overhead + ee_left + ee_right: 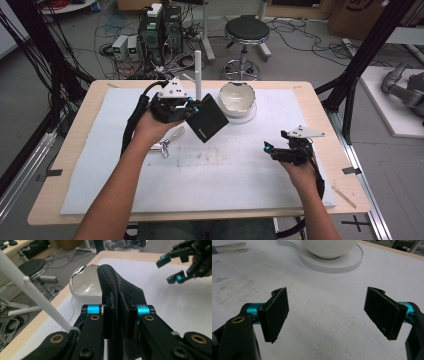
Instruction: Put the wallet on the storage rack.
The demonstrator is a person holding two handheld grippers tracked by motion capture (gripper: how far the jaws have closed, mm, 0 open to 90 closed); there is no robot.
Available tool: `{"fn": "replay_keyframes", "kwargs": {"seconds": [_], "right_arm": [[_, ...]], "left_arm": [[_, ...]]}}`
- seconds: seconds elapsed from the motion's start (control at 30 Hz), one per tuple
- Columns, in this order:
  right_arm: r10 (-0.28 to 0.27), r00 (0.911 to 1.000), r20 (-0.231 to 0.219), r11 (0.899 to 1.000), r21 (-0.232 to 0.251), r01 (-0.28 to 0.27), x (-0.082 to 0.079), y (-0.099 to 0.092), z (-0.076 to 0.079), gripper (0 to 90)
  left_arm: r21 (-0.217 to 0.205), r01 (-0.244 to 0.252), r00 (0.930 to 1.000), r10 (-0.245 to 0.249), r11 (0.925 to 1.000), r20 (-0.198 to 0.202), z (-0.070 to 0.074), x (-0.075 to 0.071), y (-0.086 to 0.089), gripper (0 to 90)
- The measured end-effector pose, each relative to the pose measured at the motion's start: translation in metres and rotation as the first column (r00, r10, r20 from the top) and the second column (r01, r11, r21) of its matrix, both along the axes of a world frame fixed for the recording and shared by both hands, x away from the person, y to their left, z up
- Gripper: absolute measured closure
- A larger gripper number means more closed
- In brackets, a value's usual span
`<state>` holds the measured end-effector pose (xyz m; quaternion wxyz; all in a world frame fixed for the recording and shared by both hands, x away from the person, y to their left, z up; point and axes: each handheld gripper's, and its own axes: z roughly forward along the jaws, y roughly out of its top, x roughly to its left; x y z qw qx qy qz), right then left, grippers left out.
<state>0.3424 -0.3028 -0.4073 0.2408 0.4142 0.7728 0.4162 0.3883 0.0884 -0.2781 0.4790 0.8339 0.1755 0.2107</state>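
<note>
Black leather-look wallet [207, 120] clamped between jaws of left gripper [192, 106], lifted clear of white foam mat [240, 175], tilted, just beside white bowl [236, 98]. Bowl sits on round white stand base [332, 263]; thin white post [198, 74] rises behind wallet. Right gripper [269, 149] low over mat at right, jaws wide apart, nothing between them. Metal key ring [170, 140] lies on mat below wallet.

Right gripper [325, 315] fingers spread wide over white mat [332, 322], white bowl [328, 247] on round base [337, 263] ahead
</note>
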Motion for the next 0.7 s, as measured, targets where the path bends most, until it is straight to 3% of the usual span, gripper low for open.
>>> {"fn": "replay_keyframes", "kwargs": {"seconds": [0.33, 0.43, 0.57, 0.7], "right_arm": [[-0.006, 1.0, -0.003, 1.0, 0.009, 0.006, 0.0, -0.002, 0.0, 20.1], [-0.004, 0.9999, -0.013, 1.0, 0.014, 0.005, 0.0, -0.002, 0.0, 20.1], [-0.01, 0.9999, -0.008, 1.0, 0.025, 0.01, -0.001, -0.004, 0.001, 20.1], [-0.01, 0.9999, -0.008, 1.0, 0.028, 0.011, -0.001, -0.004, 0.001, 20.1]], "left_arm": [[0.008, 0.002, 0.9996, -0.002, 1.0, 0.028, 0.008, 0.037, -0.029, 82.2], [0.039, -0.006, 0.9993, 0.004, 0.9992, 0.038, 0.008, 0.054, -0.043, 82.2], [0.024, -0.001, 0.9988, 0.0, 0.9997, 0.048, 0.01, 0.065, -0.055, 82.2], [0.041, -0.004, 0.9985, 0.002, 0.9991, 0.056, 0.013, 0.076, -0.066, 82.2]]}}
